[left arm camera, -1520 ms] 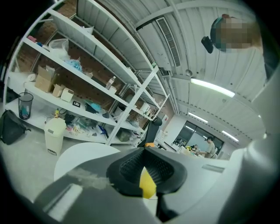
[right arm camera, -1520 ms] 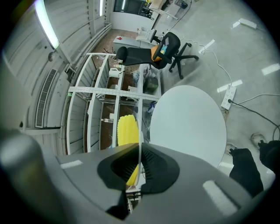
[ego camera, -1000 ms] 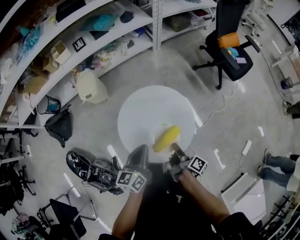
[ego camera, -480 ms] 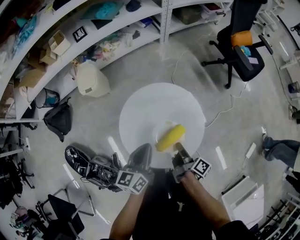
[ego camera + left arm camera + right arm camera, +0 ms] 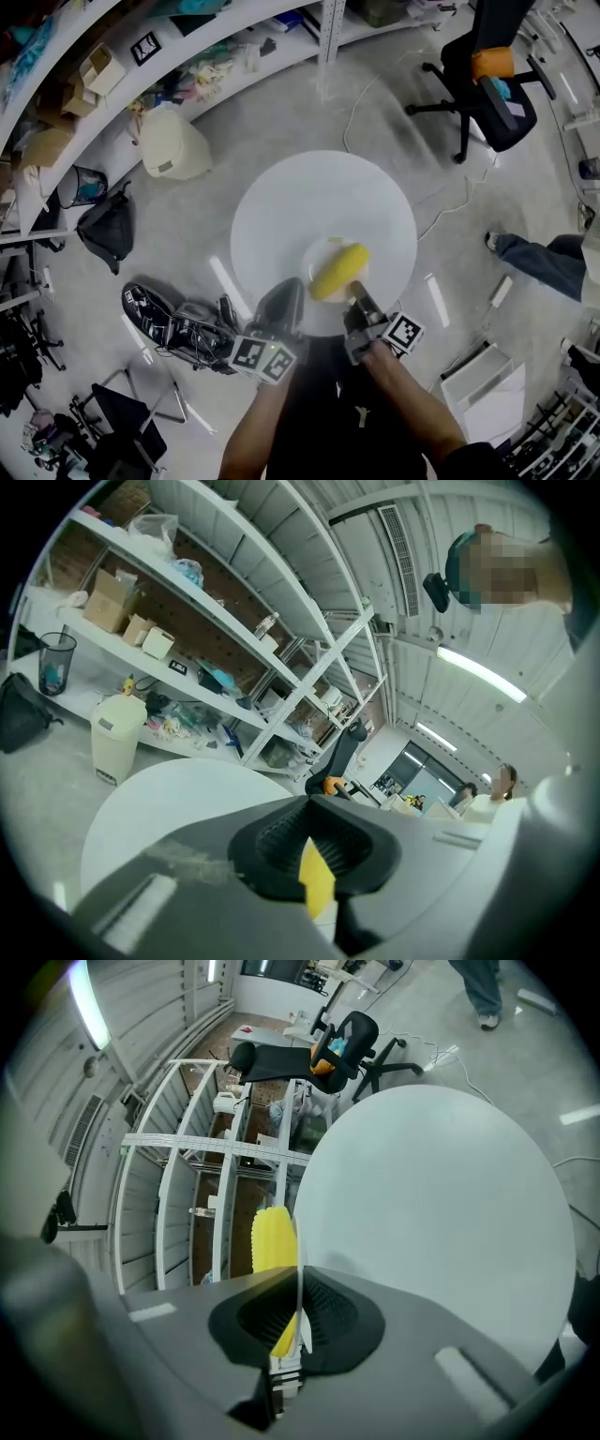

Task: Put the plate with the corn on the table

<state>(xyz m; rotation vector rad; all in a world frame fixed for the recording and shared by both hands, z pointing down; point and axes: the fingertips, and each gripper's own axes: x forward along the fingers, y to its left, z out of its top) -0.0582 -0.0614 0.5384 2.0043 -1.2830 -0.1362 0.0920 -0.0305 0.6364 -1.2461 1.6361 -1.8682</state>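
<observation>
Two tongs [image 5: 287, 292] [image 5: 355, 294], one plate [image 5: 323, 249], one corn [image 5: 338, 271]

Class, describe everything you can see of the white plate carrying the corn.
The small round white plate looks thin, seen edge-on as a pale line in the right gripper view. A yellow corn cob lies across it. The right tool is shut on its near rim; the left tool seems to grip it too. It is over the round white table's near side; contact is unclear.
</observation>
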